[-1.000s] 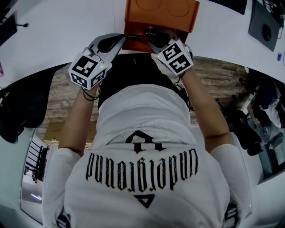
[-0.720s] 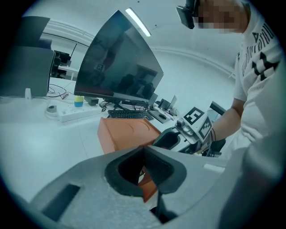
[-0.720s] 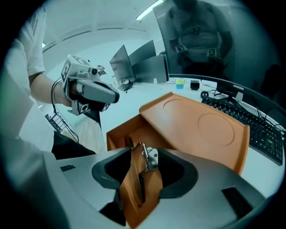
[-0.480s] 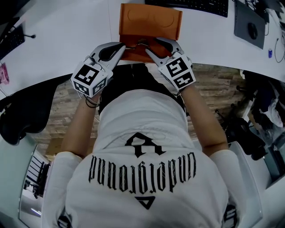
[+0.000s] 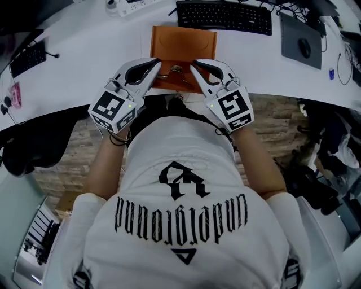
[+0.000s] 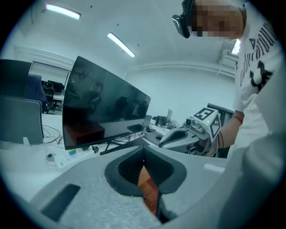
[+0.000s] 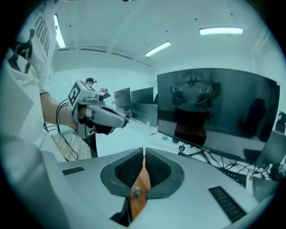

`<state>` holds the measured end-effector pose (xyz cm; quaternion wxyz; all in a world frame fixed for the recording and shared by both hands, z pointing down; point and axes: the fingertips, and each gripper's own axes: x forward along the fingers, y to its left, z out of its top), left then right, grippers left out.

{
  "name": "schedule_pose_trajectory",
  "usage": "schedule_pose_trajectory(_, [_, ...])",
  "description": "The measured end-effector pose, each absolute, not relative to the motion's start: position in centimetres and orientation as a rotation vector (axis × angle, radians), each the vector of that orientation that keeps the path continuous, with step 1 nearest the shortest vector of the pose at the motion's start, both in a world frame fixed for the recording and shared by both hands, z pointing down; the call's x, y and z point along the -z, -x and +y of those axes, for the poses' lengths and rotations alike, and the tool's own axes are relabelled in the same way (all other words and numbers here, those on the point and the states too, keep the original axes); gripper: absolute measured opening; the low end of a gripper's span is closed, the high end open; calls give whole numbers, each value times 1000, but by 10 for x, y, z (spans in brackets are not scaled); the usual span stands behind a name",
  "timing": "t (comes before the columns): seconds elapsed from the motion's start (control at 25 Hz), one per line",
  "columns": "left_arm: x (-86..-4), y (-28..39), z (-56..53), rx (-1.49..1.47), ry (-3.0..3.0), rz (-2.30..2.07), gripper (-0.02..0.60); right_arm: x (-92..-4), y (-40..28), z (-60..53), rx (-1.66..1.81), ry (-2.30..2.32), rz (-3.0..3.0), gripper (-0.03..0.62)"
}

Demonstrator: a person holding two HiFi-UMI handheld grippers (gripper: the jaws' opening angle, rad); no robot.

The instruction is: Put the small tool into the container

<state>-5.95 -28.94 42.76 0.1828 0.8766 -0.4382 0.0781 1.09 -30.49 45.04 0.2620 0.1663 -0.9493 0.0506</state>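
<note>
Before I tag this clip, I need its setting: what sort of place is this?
Probably an office or lab workstation: a curved white desk, a black keyboard on it, and a large dark monitor.

Orange container [image 5: 183,42], white desk [image 5: 84,62], black keyboard [image 5: 224,17], white shirt [image 5: 180,169] with black lettering.

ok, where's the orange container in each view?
Head view: orange container, top centre on the desk.
Left gripper view: container bottom centre, clamped in the left tool.
Right gripper view: container bottom centre, between the right tool's closing jaws.
Shared landmark: the white printed shirt, in all three.
</note>
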Motion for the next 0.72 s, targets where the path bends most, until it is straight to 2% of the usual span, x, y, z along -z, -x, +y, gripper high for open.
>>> schedule_pose_trajectory(0.32, [-356,47,-289,-91,-2552,-1283,15,-359,-25,-322,57,-527,-2717,14])
schedule_pose_trajectory(0.72, [-289,49,-303,-40,-2654,-1376,15,-292,-27,-328,59,-528,-2867,14])
